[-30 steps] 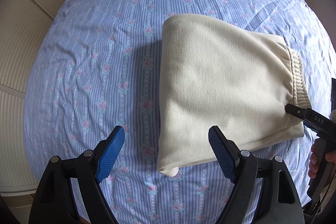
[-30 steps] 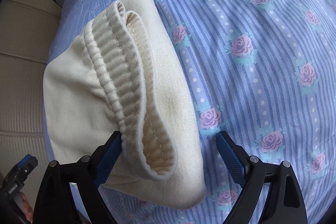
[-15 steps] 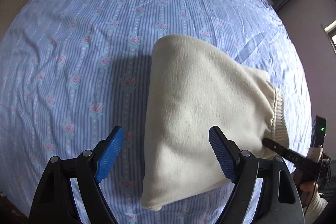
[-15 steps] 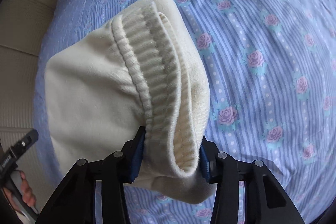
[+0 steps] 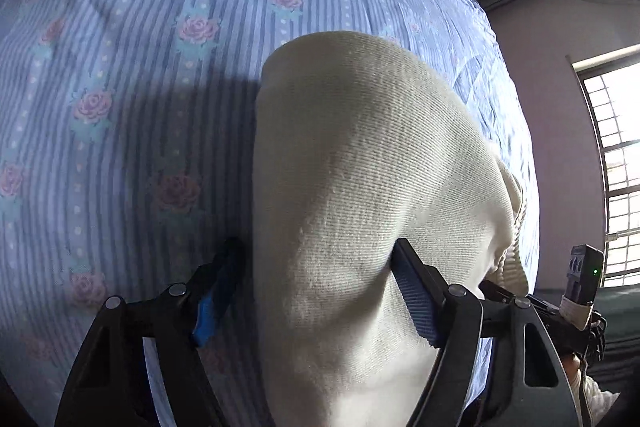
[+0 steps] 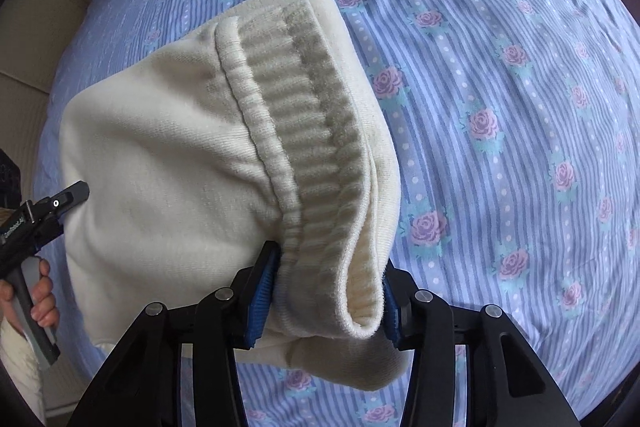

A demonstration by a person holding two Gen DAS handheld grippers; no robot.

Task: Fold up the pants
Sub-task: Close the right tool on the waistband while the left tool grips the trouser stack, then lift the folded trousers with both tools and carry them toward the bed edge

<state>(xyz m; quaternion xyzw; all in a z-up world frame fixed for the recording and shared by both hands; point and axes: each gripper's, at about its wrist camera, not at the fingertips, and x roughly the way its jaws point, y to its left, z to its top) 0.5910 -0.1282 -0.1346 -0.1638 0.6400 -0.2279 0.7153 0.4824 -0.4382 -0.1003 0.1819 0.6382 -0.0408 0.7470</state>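
The cream pants (image 5: 360, 163) lie folded into a thick bundle on the bed. My left gripper (image 5: 316, 287) is open, its blue pads on either side of the bundle's near folded edge, the cloth between them. In the right wrist view the pants (image 6: 160, 155) show their ribbed waistband (image 6: 304, 131). My right gripper (image 6: 324, 291) is shut on the waistband end and holds it up a little. The left gripper (image 6: 60, 203) shows at the far left of that view, the right gripper's body (image 5: 580, 279) at the right of the left wrist view.
The bed is covered by a blue striped sheet with pink roses (image 6: 500, 87). A cream padded headboard or wall (image 6: 28, 27) lies beyond the bed's left side. A window (image 5: 616, 167) and pink wall are to the right.
My right gripper closed on the waistband end and lifted it slightly. My left gripper moved forward and down until its open jaws straddle the bundle's near edge.
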